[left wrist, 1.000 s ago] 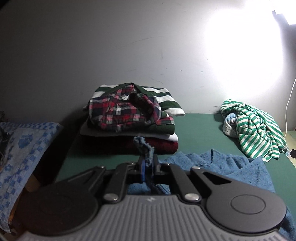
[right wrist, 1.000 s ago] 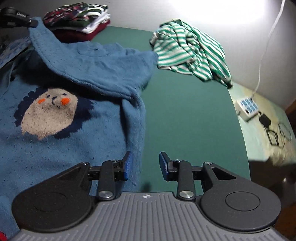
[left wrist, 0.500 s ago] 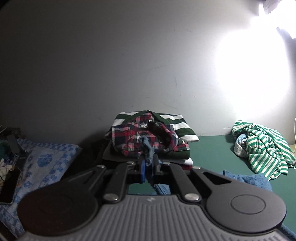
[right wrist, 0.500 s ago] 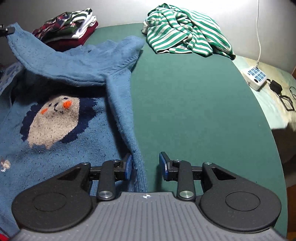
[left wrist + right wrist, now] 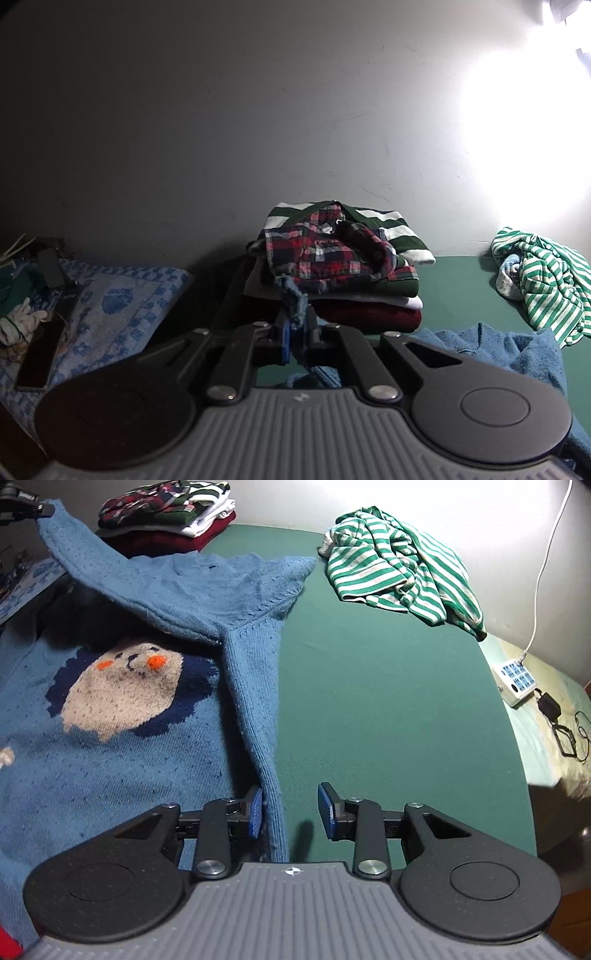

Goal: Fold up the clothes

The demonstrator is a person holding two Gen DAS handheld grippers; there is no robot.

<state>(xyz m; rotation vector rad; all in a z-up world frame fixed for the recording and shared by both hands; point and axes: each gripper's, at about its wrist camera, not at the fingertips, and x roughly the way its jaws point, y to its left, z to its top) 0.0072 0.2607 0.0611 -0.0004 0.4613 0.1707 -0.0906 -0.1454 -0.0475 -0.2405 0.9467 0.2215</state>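
A blue knit sweater (image 5: 110, 775) with a pale round face motif (image 5: 122, 698) lies on the green table (image 5: 388, 701). Its top part is folded over and pulled up toward the far left. There my left gripper (image 5: 22, 507) holds one corner off the table. In the left wrist view the left gripper (image 5: 295, 332) is shut on a tuft of that blue knit, with more of the sweater (image 5: 517, 350) below right. My right gripper (image 5: 290, 808) stands open low over the sweater's right edge. A narrow fold of knit runs between its jaws beside the left pad (image 5: 255, 812).
A stack of folded clothes (image 5: 340, 266) topped by a plaid shirt sits at the table's far end by the wall. A crumpled green-striped garment (image 5: 399, 572) lies far right. A power strip (image 5: 515, 679) and cables lie off the table's right edge. A blue patterned cloth (image 5: 122, 295) with a dark phone (image 5: 40, 354) is left.
My left gripper has swung left with the sweater corner, so the folded stack has drifted right in its view. The sweater's right edge has come between the right gripper's jaws.
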